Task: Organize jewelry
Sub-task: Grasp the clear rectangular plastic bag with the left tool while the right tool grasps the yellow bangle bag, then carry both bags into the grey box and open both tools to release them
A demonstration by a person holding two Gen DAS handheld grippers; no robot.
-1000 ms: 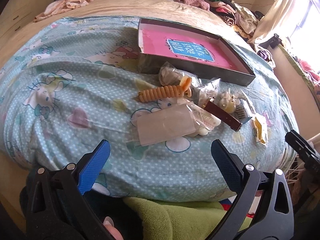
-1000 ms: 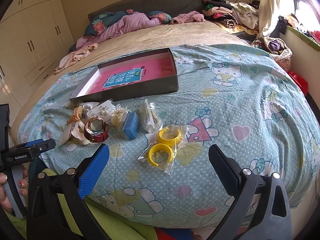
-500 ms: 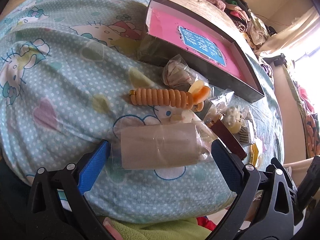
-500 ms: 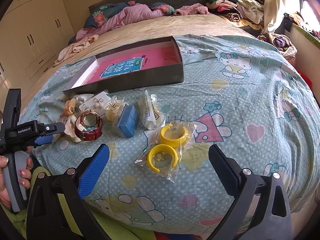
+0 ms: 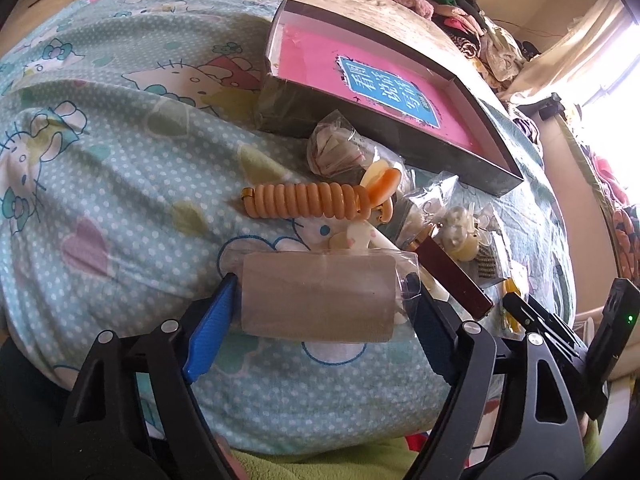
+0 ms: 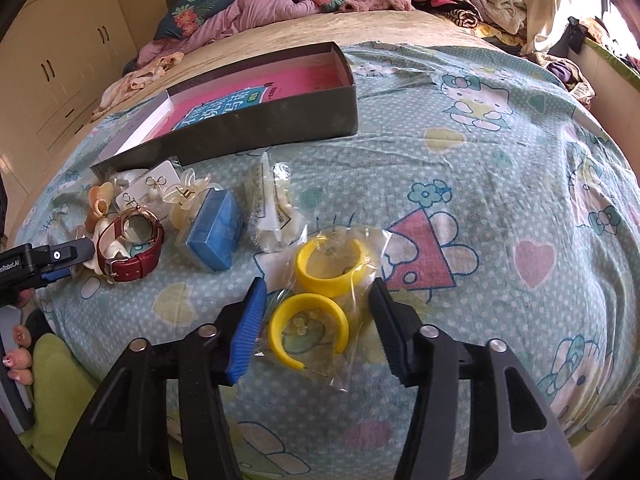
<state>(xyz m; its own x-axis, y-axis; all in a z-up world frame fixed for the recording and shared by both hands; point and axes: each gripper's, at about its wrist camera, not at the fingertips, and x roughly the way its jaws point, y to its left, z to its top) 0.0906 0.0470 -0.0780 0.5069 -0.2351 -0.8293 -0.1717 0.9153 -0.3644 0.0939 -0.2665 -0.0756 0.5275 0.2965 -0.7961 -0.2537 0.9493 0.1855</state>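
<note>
In the left wrist view, a clear bag with a grey card [image 5: 320, 296] lies on the bed's near edge. My left gripper [image 5: 320, 282] straddles it, jaws closing, and both pads touch the bag's plastic ends. In the right wrist view, a clear bag with two yellow cuffs [image 6: 308, 332] sits between the fingers of my right gripper [image 6: 318, 300]. Those jaws are closing too, with a gap left on the right side. A dark box [image 6: 260, 124] with a pink book in it lies behind the pile of jewelry.
An orange spiral band [image 5: 308, 200], small bagged pieces [image 5: 332, 148] and a red-strapped watch [image 6: 130, 248] lie by a blue box [image 6: 214, 232]. The bedspread [image 6: 500, 184] runs right. Clothes [image 6: 248, 12] are heaped at the head. A hand [image 6: 18, 356] shows at the left.
Both grippers have sunk closer to the bed. Both pairs of jaws have narrowed, the left around the grey-card bag, the right around the yellow-cuff bag.
</note>
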